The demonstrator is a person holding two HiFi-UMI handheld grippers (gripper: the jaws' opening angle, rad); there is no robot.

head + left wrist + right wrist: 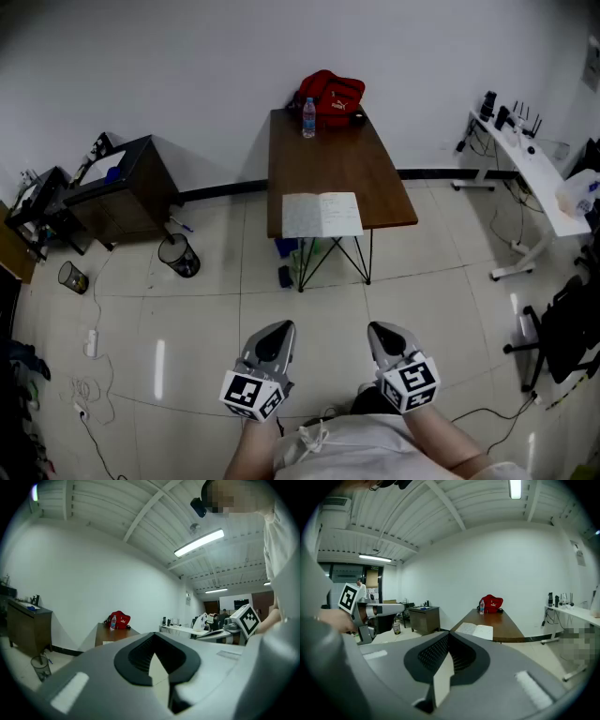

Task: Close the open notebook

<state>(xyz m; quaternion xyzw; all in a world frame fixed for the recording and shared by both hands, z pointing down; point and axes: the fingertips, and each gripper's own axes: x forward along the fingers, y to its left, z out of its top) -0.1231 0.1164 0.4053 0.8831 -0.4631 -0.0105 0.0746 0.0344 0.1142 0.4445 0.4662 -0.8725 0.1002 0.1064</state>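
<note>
While both pairs of jaws sit pressed together on nothing, the left gripper (277, 330) and right gripper (381, 331) hang side by side above the floor.
Well ahead of their tips, the open notebook (322, 215) lies flat at the near edge of the brown table (342, 159); beyond it, at the far end, stand a bottle (308, 118) and a red bag (333, 97).

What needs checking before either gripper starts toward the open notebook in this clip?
1. Notebook lies open at the near edge of the table: ok.
2. Left gripper shut and empty: ok.
3. Right gripper shut and empty: ok.
4. Grippers within reach of notebook: not ok, both well short of table.
5. Water bottle and red bag apart from notebook: ok.
6. Pages lying flat: cannot tell.
</note>
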